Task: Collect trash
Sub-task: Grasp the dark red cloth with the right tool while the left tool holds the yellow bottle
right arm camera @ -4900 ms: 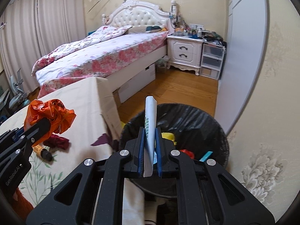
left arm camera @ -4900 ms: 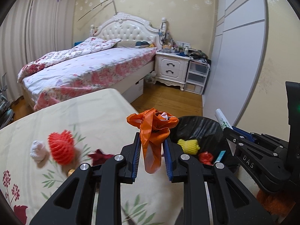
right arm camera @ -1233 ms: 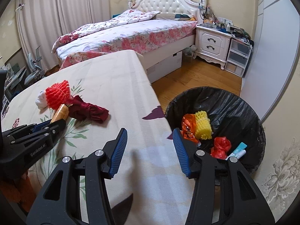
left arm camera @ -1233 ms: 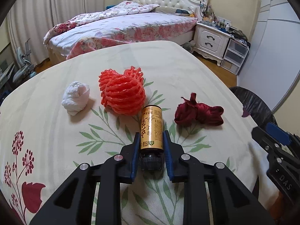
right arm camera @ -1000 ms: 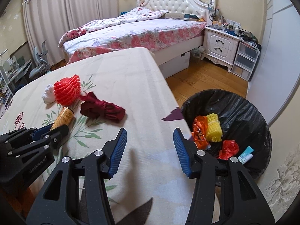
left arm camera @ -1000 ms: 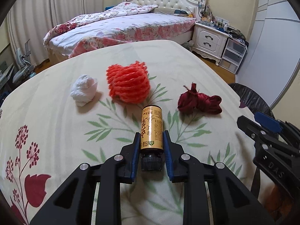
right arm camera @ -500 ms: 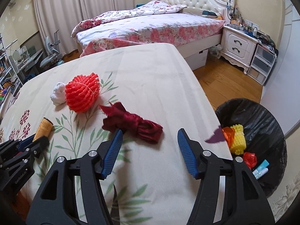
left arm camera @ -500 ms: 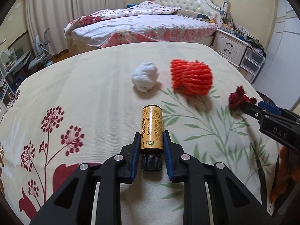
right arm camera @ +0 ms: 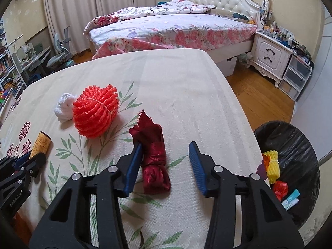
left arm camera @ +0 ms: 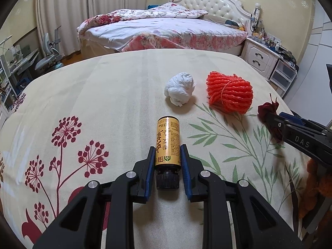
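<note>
Bottle point(left arm camera: 167, 140) pinched in left fingers point(left arm camera: 151, 167); right fingers point(right arm camera: 196, 167) closing, agape beside maroon wrapper point(right arm camera: 154, 161), mid-table.

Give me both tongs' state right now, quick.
Left tongs: shut on the gold-labelled bottle.
Right tongs: open, just been closing; dark red cloth bundle lies between the jaws against the left one, not yet pinched.

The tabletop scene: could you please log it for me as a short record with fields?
surface: tablecloth with floral print
left hand-held gripper: shut on gold bottle
right hand-held gripper: jaws just closing, not yet pressing dark red wrapper between them
loose items: white tissue wad, red foam net
bin: black-lined, right of table, holds trash
</note>
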The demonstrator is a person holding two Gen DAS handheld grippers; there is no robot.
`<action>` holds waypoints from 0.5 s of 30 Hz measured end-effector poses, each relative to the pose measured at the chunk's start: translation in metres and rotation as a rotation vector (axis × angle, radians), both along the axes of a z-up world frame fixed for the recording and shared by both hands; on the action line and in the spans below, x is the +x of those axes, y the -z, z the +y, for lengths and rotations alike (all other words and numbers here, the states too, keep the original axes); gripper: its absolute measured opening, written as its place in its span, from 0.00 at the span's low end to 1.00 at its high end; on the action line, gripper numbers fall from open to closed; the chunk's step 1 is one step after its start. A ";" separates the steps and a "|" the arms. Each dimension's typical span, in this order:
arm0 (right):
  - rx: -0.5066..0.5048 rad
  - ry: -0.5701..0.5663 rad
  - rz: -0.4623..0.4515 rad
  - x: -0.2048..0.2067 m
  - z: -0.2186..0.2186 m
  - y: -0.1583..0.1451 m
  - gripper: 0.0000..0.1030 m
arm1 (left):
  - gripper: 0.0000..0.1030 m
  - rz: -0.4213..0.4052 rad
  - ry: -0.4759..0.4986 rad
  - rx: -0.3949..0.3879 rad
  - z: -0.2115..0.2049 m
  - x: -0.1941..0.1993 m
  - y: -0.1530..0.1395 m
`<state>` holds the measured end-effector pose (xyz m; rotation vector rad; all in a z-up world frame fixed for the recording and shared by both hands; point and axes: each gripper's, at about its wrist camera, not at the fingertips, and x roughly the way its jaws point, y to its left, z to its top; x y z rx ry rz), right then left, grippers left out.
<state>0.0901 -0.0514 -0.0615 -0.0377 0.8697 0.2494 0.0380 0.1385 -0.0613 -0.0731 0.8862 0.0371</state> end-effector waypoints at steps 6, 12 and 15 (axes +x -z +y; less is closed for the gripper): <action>0.003 -0.017 0.012 -0.008 0.004 0.001 0.22 | 0.24 -0.008 0.000 0.001 0.000 -0.002 0.000; 0.015 -0.010 0.012 -0.021 0.000 -0.001 0.21 | 0.24 -0.027 0.004 0.024 -0.003 -0.007 -0.002; 0.018 -0.002 0.007 -0.030 -0.004 -0.002 0.21 | 0.24 -0.044 0.008 0.028 -0.006 -0.010 -0.004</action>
